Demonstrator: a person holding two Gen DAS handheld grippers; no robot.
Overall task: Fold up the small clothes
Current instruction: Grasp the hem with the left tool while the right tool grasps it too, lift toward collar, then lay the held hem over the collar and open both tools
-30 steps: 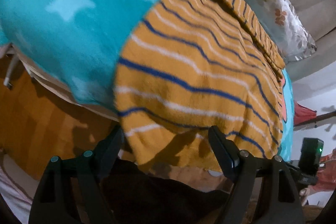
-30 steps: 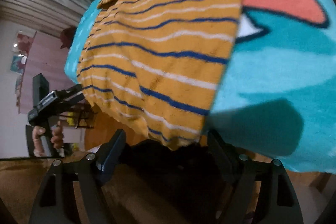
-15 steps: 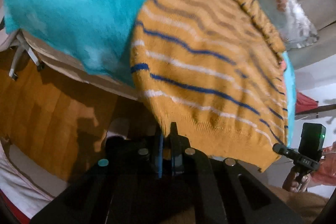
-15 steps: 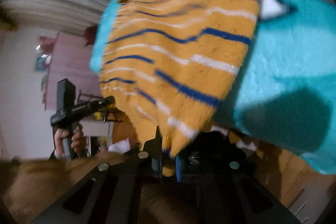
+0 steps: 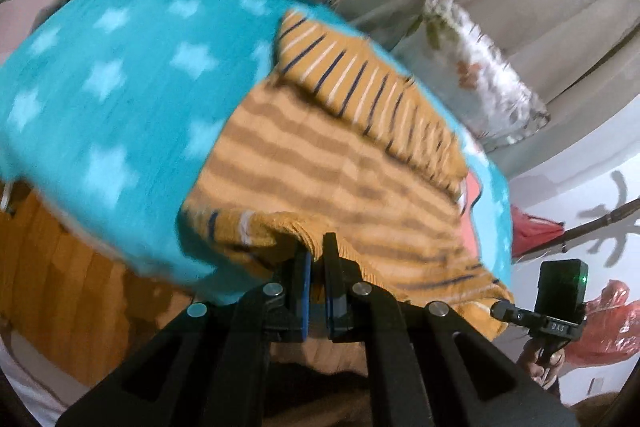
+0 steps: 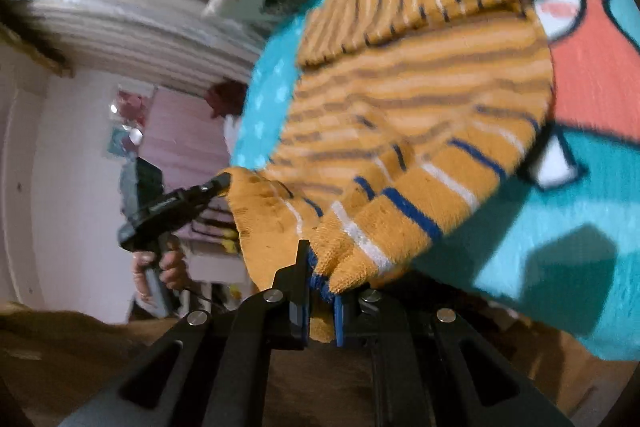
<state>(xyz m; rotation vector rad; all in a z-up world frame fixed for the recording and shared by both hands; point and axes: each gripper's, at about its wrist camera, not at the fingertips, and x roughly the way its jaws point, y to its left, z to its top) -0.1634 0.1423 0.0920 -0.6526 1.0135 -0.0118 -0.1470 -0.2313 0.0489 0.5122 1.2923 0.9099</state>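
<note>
The left claw (image 5: 316,259) is pressed together on the near hem of the striped garment (image 5: 340,179), pinching a ribbed fold of mustard knit between its blue-lined pads, and the right claw (image 6: 320,281) is likewise clamped on the other near corner of that hem, with a bunch of blue, white and mustard fabric squeezed between its jaws. The garment, a small knitted piece with navy and white stripes, lies on the teal blanket (image 5: 120,99) that covers the bed; its far end, already doubled over into a narrower band, rests flat toward the pillow (image 5: 480,75), while the near hem is lifted off the blanket by both claws. Seen from the right wrist, the left claw holds the hem's corner on the side of the garment away from the blanket's red cartoon print (image 6: 592,39), with a hand (image 6: 160,263) gripping its handle below. The knit looks light, soft and stretchy: it sags between the two pinch points and drapes with no stiffness, so it will likely follow the claws without resistance but may slump or wrinkle if the corners are not kept apart and level. The fuzzy blanket probably grips the knit a little, which should keep the far part in place during a fold. The two hem corners seem the right hold, since carrying them together toward the far band would halve the garment evenly.
</note>
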